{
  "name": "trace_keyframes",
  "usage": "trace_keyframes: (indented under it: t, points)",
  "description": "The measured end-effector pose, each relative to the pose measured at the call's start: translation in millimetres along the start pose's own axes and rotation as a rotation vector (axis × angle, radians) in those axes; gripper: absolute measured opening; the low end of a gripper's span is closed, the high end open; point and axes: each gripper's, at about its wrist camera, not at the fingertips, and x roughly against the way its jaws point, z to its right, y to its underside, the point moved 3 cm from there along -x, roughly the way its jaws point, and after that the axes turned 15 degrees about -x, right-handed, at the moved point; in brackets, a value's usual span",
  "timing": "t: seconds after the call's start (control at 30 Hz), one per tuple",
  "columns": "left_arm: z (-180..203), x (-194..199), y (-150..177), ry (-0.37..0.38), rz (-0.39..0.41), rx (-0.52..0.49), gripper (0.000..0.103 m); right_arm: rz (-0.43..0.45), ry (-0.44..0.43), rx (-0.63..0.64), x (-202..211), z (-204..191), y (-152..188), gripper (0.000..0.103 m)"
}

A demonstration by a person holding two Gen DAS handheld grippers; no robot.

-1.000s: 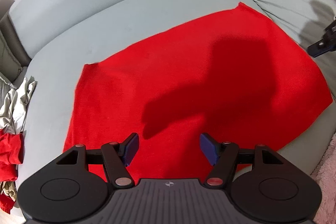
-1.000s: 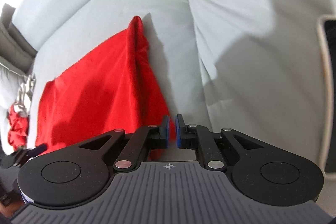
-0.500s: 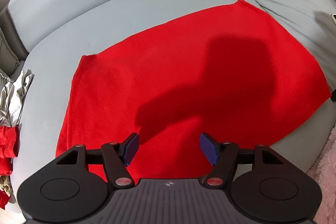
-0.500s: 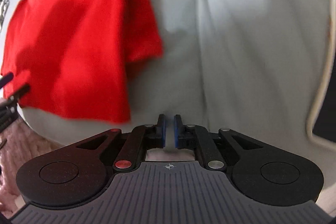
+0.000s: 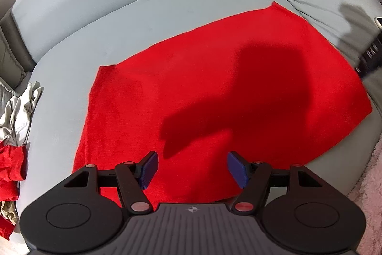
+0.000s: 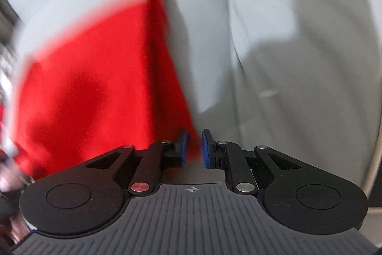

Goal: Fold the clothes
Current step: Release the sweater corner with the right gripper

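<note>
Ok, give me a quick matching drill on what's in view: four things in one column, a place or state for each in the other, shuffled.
Things
1. red cloth
2. left gripper
3. right gripper
4. clothes pile

Place or state
A. crumpled at the sofa's left end
B. jaws wide apart, nothing between them
C. spread flat on the sofa seat
D. narrow gap, jaws opening, at the cloth's right edge

Pairs: 1-C, 2-B, 3-D, 4-A

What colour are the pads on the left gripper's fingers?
Dark blue; the pads show best in the left wrist view, set on black fingers above the red garment.
</note>
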Motion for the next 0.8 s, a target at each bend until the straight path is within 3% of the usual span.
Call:
trace_keyframes:
  t: [0.1, 0.2, 0.23, 0.27, 0.33, 0.43, 0.53, 0.8]
  points:
    - [-2.6, -1.6, 1.2, 0.013, -0.001, 0.009, 0.066, -0.100, -0.013, 0.016, 11.7, 5.6, 11.6, 0.016]
    - [-1.9, -1.5, 3.7, 0.024, 0.002, -0.001, 0.066, -0.068, -0.038, 0.037, 41.0, 2.9, 22.5, 0.019]
    - [-1.8, -1.0, 4.4, 0.024, 0.002, -0.003, 0.066, -0.055, -0.039, 0.032, 45.8, 3.1, 24.2, 0.026]
    - [-2.7, -0.9, 4.9, 0.025, 0.004, -0.003, 0.066, -0.034, -0.042, 0.031, 50.3, 3.5, 26.7, 0.043]
    - [-4.5, -0.2, 5.8, 0.025, 0.007, 0.004, 0.066, 0.068, -0.078, 0.039, 64.4, 5.7, 36.1, 0.060]
    - [-6.1, 0.4, 6.3, 0.023, 0.006, 0.011, 0.066, 0.190, -0.132, 0.011, 72.2, 10.8, 50.8, 0.060]
    - [-7.5, 2.6, 5.6, 0.015, 0.009, 0.011, 0.066, 0.227, -0.148, 0.001, 68.9, 4.2, 59.8, 0.060]
    - [-12.6, 20.7, 8.1, -0.012, 0.029, 0.018, 0.066, 0.230, -0.168, -0.010, 42.2, 1.9, 56.8, 0.062]
